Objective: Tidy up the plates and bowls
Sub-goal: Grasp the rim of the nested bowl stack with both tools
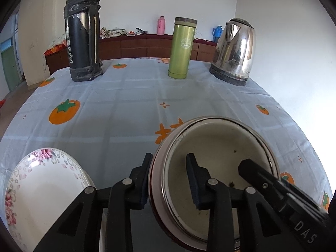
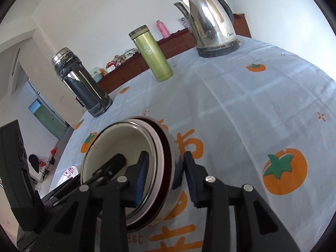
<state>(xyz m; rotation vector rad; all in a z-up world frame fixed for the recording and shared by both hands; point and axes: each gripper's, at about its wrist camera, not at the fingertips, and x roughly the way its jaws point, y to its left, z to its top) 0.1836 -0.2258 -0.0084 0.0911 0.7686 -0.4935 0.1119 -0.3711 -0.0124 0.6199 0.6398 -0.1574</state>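
Note:
A stack of metal bowls (image 1: 218,157) with a cream inside sits on the tablecloth between both grippers. My left gripper (image 1: 171,180) straddles the bowls' left rim, one finger outside and one inside. My right gripper (image 2: 166,174) straddles the right rim of the same stack (image 2: 117,147). Its finger (image 1: 258,174) shows inside the bowl in the left wrist view. Both look closed on the rim. A white plate with pink flowers (image 1: 42,187) lies at the lower left, and a sliver of it shows in the right wrist view (image 2: 69,172).
At the far side of the table (image 1: 126,109) stand a black and steel thermos (image 1: 84,33), a green flask (image 1: 181,48) and a steel kettle (image 1: 235,50). A brown cabinet (image 1: 147,46) runs along the wall behind.

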